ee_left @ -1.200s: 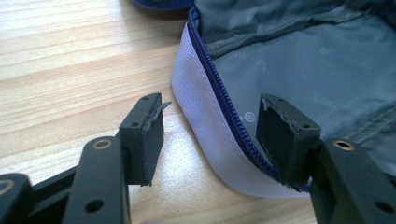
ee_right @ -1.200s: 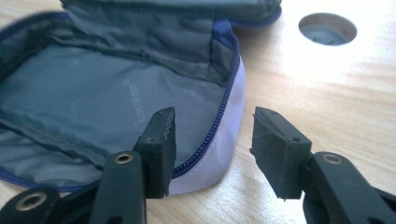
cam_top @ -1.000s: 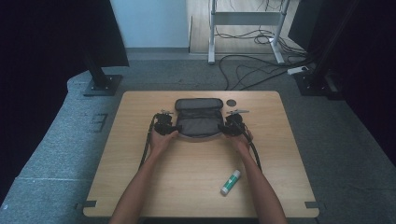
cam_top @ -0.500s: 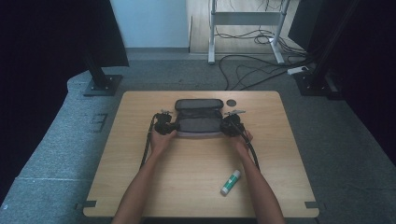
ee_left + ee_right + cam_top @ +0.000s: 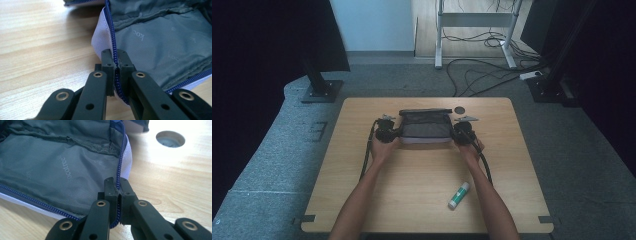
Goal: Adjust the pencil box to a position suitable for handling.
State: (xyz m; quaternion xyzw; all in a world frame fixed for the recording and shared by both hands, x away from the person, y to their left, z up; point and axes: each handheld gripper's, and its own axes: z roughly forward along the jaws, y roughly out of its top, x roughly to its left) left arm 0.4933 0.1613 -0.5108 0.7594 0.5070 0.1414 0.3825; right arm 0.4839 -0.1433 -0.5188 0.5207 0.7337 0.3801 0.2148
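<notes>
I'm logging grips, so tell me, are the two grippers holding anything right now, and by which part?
Both hold the open pouch: the left gripper is clamped on its blue zipper edge at one end, the right gripper on the zipper edge at the opposite end.

Both forearms come in from the bottom of the high view, angled slightly inward, hands side by side w/ a gap between. Left hand (image 5: pixel 382 147) wraps the left gripper (image 5: pixel 388 131); right hand (image 5: pixel 468 148) wraps the right gripper (image 5: pixel 460 131). Each gripper's 2 black jaws are pressed together – left gripper clamped on the pouch (image 5: pixel 160 42) edge along its zipper (image 5: pixel 113 42), right gripper likewise on the opposite edge. A cable (image 5: pixel 366 160) trails back beside each forearm.
</notes>
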